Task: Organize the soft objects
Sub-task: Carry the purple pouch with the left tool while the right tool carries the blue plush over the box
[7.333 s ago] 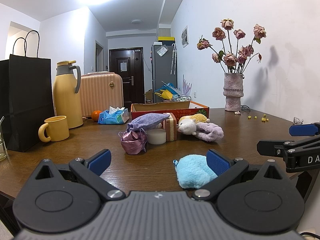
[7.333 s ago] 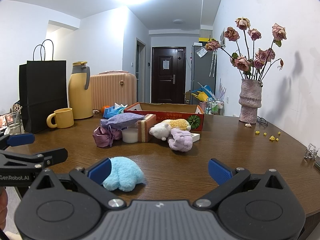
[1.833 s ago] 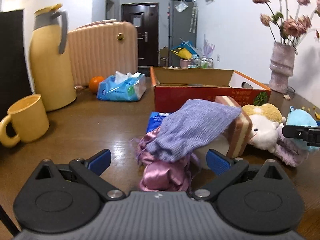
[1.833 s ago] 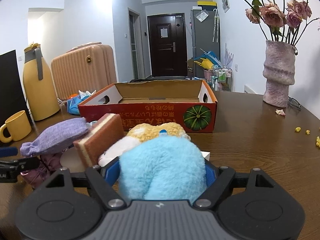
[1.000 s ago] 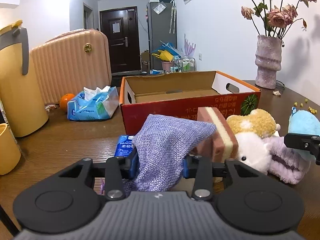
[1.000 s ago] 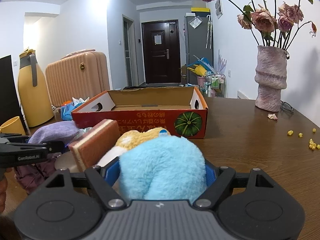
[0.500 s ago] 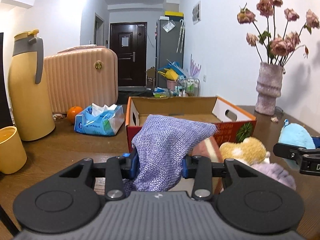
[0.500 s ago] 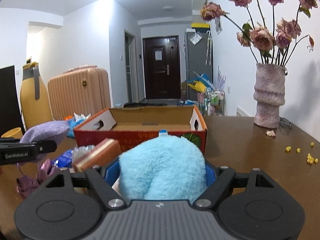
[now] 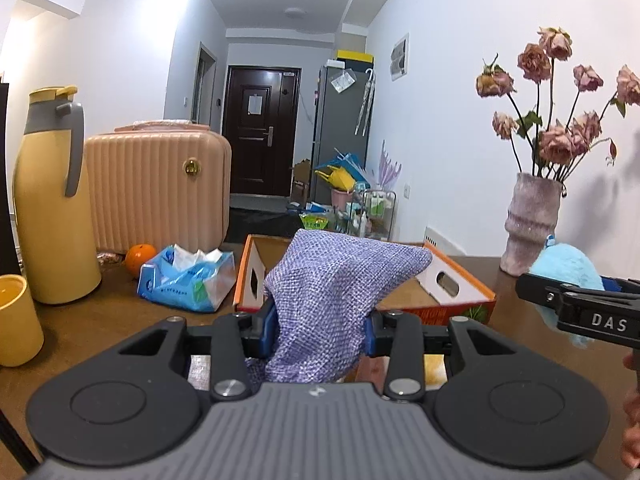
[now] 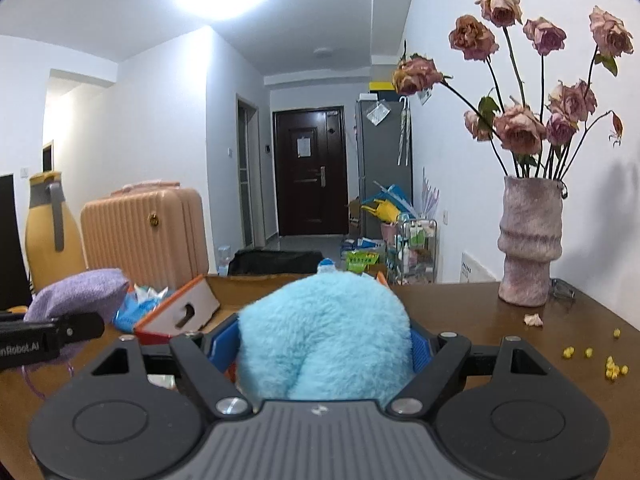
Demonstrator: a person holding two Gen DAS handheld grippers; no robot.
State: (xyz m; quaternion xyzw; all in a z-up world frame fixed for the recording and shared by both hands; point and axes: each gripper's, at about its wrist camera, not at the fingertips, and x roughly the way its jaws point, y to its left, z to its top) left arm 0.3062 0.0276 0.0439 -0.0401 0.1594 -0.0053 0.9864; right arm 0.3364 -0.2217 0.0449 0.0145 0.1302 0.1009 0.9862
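My left gripper is shut on a purple woven pouch and holds it above the table in front of the open orange cardboard box. My right gripper is shut on a fluffy light-blue plush toy, raised in front of the same box. The plush shows at the right of the left wrist view; the pouch shows at the left of the right wrist view. The other soft toys are hidden below the grippers.
A yellow thermos, a yellow mug, a peach suitcase, an orange and a blue tissue pack stand at the left. A vase of dried roses and yellow crumbs are at the right.
Both grippers have risen with their loads and moved toward the box. The toys on the table have dropped out of sight below them.
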